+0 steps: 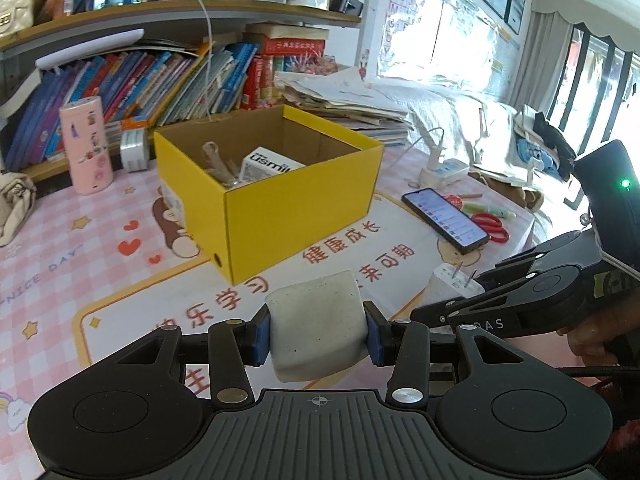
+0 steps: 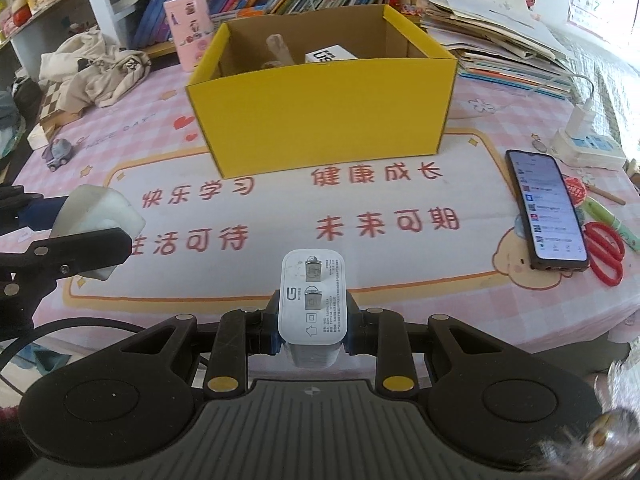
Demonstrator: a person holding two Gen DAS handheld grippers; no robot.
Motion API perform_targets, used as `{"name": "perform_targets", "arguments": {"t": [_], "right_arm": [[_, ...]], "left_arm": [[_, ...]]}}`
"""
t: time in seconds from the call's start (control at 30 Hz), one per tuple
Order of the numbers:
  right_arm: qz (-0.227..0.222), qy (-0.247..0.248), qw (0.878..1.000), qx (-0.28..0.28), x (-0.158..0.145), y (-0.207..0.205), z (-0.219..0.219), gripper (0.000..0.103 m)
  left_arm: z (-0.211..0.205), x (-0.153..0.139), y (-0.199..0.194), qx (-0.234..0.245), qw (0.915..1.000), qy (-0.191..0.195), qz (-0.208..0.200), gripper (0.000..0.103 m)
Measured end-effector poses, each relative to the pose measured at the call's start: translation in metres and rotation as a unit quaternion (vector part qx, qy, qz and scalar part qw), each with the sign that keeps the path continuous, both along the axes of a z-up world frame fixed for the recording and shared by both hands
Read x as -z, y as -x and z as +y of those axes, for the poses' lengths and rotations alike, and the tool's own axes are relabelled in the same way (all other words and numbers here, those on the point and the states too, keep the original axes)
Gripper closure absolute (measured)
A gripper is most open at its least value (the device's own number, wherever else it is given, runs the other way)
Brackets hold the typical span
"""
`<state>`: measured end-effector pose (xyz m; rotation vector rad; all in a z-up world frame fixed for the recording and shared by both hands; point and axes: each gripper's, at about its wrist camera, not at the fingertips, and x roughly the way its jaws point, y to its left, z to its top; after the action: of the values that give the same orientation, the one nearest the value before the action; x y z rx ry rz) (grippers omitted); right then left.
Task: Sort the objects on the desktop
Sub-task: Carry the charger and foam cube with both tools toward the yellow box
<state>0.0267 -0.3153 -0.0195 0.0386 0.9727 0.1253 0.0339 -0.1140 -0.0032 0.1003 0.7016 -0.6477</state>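
My left gripper (image 1: 318,334) is shut on a white rounded case (image 1: 318,322), blue pads pressing both sides; the white rounded case (image 2: 100,216) also shows at the left of the right wrist view. My right gripper (image 2: 312,330) is shut on a white charger plug (image 2: 313,296) with two metal prongs facing up; the same white charger plug (image 1: 454,286) appears at the right of the left wrist view. Ahead of both stands an open yellow cardboard box (image 1: 304,200) on the pink desk mat (image 1: 100,240). The yellow cardboard box (image 2: 320,120) holds a small white carton (image 1: 268,166) and some beige items.
A lit phone (image 2: 546,212), red scissors (image 2: 606,252), a green pen and a white power strip (image 2: 588,148) lie right of the box. A pink cylinder (image 1: 86,144) and a tape roll stand left. Books, paper stacks, crumpled cloth (image 2: 92,72) and a toy car (image 2: 60,152) line the desk edges.
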Motion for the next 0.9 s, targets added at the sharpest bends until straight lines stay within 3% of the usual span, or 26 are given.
{"name": "perform_targets", "arguments": {"t": [0.43,0.9], "right_arm": [[0.008,-0.001,1.0,0.008,0.001,-0.022,-0.044,0.078],[0.018,-0.004,1.0,-0.023,0.008,-0.057,-0.075,0.078]], "left_arm": [[-0.046,0.003,-0.025,0.013,0.9999,-0.004,0.007,0.06],[-0.086,0.009,-0.052,0.008,0.9997,-0.015,0.015,0.06]]}}
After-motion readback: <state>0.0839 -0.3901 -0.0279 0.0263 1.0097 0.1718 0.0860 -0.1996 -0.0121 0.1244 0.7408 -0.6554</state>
